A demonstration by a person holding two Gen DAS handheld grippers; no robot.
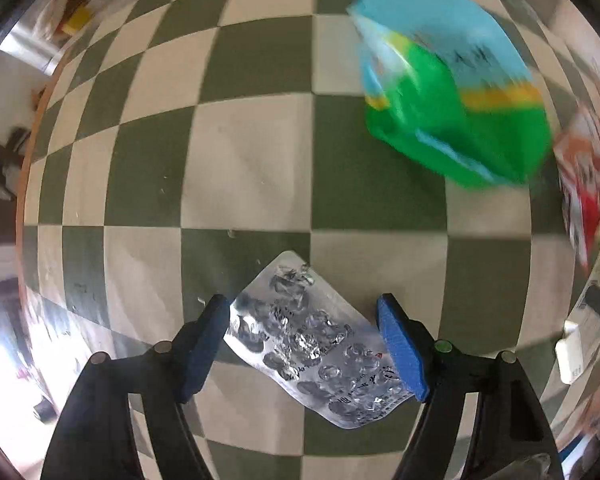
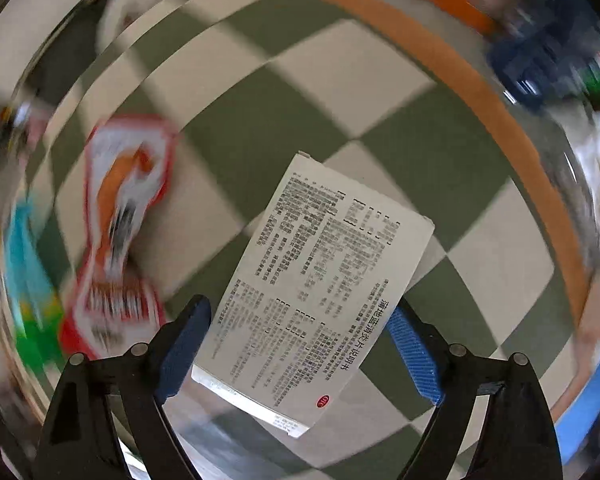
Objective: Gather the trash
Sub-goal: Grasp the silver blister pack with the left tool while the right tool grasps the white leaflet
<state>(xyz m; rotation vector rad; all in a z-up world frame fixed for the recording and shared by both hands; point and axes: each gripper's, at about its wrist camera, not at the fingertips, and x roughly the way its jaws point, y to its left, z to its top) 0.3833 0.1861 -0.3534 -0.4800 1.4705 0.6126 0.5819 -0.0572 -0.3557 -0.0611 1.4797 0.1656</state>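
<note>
Blister pack (image 1: 316, 344) between open hand-held gripper (image 1: 304, 344) — untouched

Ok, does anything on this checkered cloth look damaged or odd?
Yes. The blister pack between the open left gripper's pads is used up: its pockets are crushed and torn. It lies askew to the checks, as does the printed medicine leaflet under the right gripper. No spill shows.

An empty silver blister pack (image 1: 316, 344), its pockets crushed and torn, lies flat and slantwise on the checkered counter (image 1: 244, 160). Beyond it to the right lies a crumpled blue, yellow and green bag (image 1: 452, 92). Right of that bag lies a red, white and orange wrapper (image 2: 120, 216). Right of the wrapper lies a white printed leaflet (image 2: 320, 280), flat and slantwise.
</note>
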